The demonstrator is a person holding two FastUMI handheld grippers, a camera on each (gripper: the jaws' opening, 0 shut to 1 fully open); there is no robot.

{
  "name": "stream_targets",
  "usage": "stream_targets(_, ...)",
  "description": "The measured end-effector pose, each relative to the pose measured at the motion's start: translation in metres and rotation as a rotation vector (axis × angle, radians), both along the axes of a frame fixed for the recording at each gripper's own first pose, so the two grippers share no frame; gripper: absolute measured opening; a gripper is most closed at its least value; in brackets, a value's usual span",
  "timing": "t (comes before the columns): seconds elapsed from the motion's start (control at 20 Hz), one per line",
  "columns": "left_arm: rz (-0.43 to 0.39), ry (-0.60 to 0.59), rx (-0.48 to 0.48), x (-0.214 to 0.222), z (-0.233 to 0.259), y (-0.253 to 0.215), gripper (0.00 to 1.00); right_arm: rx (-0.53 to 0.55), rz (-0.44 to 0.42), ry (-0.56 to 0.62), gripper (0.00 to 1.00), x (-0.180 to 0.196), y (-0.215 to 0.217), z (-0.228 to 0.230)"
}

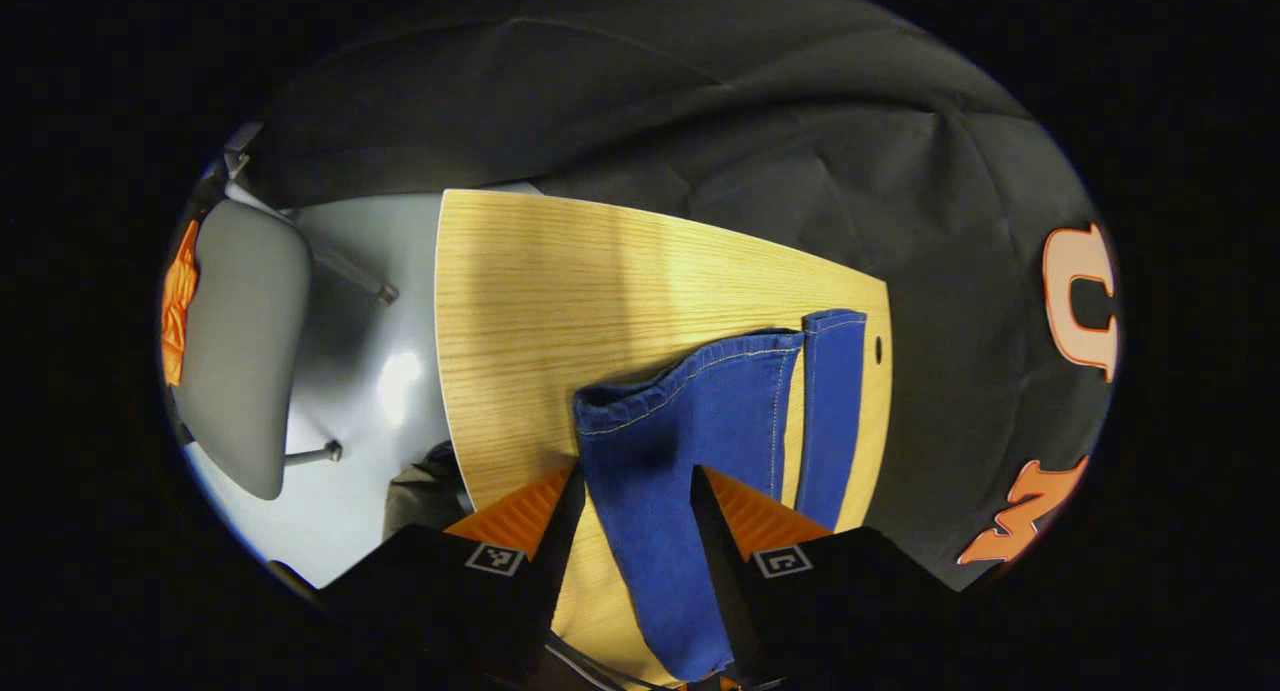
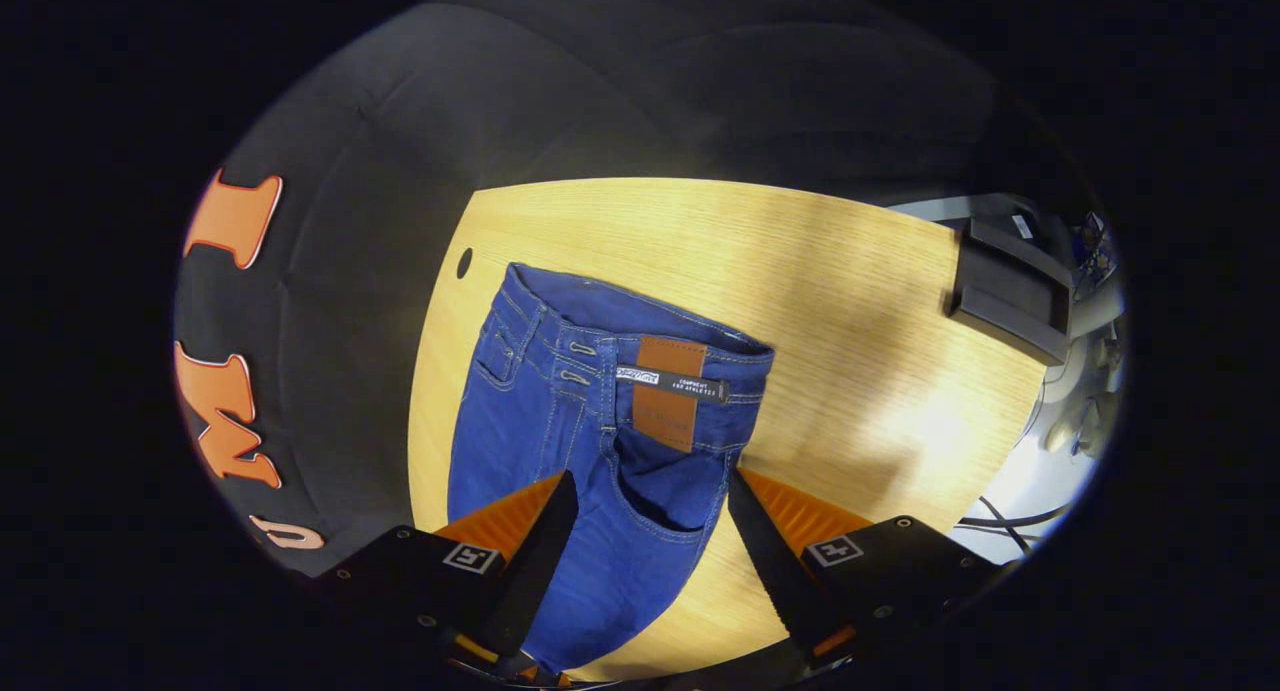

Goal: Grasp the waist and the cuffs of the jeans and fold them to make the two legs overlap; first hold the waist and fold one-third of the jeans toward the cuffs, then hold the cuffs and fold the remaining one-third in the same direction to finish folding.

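Wooden table [image 1: 560, 271] under booth light – blue jeans [image 2: 560, 421] spread flat, legs not yet overlapped.

Cuffs [image 1: 690, 381] at centre of left gripper view, waist [image 2: 640, 341] at centre of right gripper view. Left gripper [image 1: 635, 496] wide open, straddling one leg low in frame, gripping nothing; right gripper [image 2: 650, 506] likewise spread over the hip below the waistband, empty. Risk from here – pinching a single denim layer, or closing off-centre, leaving legs skewed and seams misaligned once folded.
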State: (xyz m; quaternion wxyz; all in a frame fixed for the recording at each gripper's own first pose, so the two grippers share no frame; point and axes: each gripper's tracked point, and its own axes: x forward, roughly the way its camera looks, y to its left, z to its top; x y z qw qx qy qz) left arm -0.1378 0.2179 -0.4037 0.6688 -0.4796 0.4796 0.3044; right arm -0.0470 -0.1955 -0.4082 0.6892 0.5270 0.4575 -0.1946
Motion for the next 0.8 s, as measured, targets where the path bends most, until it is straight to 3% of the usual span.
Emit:
stream_targets(0.2,-0.034,0.116,0.016,0.002,-0.005,0.001,0.68,-0.003,0.027,0.037,0.95,0.008,-0.001,-0.008)
stream_targets(0.35,0.029,0.22,-0.003,-0.003,-0.012,0.004,0.29,0.006,0.058,0.088,0.96,0.004,-0.001,-0.008)
stream_targets(0.55,-0.043,0.256,0.026,-0.001,-0.014,0.01,0.29,-0.004,0.056,0.109,0.96,-0.007,-0.013,-0.005)
stream_targets(0.6,0.006,0.259,0.012,0.001,-0.007,0.012,0.29,-0.003,0.048,0.112,0.96,-0.011,-0.016,-0.007)
stream_targets(0.65,0.011,0.249,0.011,0.005,-0.015,0.008,0.02,0.01,0.02,0.105,0.96,-0.011,-0.019,-0.009)
stream_targets(0.8,-0.027,0.243,0.011,-0.002,-0.012,0.008,0.02,0.096,-0.08,0.072,0.96,0.001,-0.022,-0.017)
